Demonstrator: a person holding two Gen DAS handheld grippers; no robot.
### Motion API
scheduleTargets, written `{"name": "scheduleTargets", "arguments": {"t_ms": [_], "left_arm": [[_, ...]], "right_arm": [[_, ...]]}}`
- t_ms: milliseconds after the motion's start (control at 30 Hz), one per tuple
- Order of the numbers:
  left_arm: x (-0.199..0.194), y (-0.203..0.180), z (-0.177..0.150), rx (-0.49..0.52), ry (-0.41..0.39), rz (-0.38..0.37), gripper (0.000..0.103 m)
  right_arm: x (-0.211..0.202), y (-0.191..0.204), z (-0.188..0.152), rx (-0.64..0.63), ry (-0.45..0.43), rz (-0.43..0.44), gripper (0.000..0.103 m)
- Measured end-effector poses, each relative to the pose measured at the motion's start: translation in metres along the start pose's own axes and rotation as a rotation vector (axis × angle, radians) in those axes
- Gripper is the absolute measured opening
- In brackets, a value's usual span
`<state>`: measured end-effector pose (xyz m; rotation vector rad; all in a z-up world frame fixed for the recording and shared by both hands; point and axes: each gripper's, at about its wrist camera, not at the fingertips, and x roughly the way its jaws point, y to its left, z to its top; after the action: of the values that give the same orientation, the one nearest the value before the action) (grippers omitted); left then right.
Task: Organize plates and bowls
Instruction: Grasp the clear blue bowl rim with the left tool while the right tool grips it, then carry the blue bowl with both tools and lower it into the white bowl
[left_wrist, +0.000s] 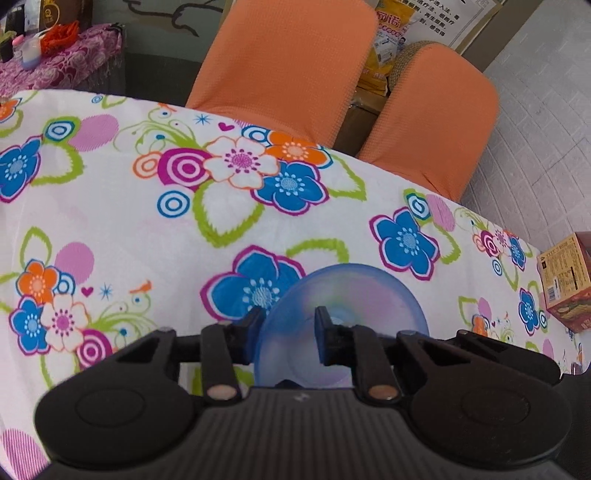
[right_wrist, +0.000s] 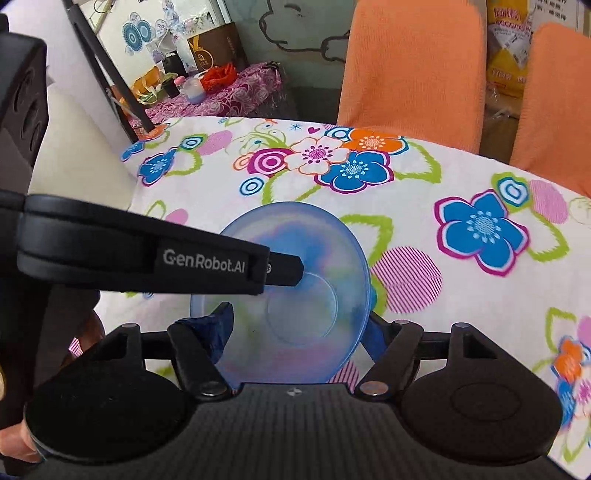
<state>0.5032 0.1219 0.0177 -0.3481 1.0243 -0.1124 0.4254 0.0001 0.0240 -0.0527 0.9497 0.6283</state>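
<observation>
Translucent blue bowl (right_wrist: 295, 295) above the floral tablecloth (right_wrist: 424, 192). Left gripper (left_wrist: 288, 332) clamped on its rim, one finger inside, one outside. Right gripper (right_wrist: 299, 332) spread wide, fingers flanking the bowl. Orange chairs (left_wrist: 288, 62) behind the table.

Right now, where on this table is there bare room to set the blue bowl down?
The cloth is bare ahead of the bowl, from it to the orange chairs, and off to the right. It is crowded only at the bowl: the left tool is shut on its left rim, and the right tool straddles it. A box sits off the right edge.
</observation>
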Motion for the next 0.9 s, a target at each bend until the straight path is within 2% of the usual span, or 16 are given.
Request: {"name": "scheduleTargets", "arguments": {"t_ms": [300,500,700,833,900], "left_arm": [[-0.075,-0.062,-0.091,0.087,-0.082,-0.057,0.016],[-0.108,-0.1,-0.158,0.152,-0.097,-0.13,0.016],[-0.117,-0.136,-0.217,0.244,-0.081,-0.179,0.016],[-0.116,-0.152,-0.248,0.32,-0.089,-0.159,0.017],[-0.111,-0.158,-0.255,0.352,-0.08,-0.155,0.017]], "right_arm": [[-0.101,0.022,-0.082,-0.025,-0.158,-0.097,0.059],[-0.158,0.021,-0.149,0.033,-0.241,-0.141,0.06],[-0.187,0.02,-0.212,0.129,-0.311,-0.214,0.06],[-0.187,0.022,-0.241,0.175,-0.333,-0.255,0.06],[-0.183,0.019,-0.245,0.181,-0.33,-0.281,0.06]]}}
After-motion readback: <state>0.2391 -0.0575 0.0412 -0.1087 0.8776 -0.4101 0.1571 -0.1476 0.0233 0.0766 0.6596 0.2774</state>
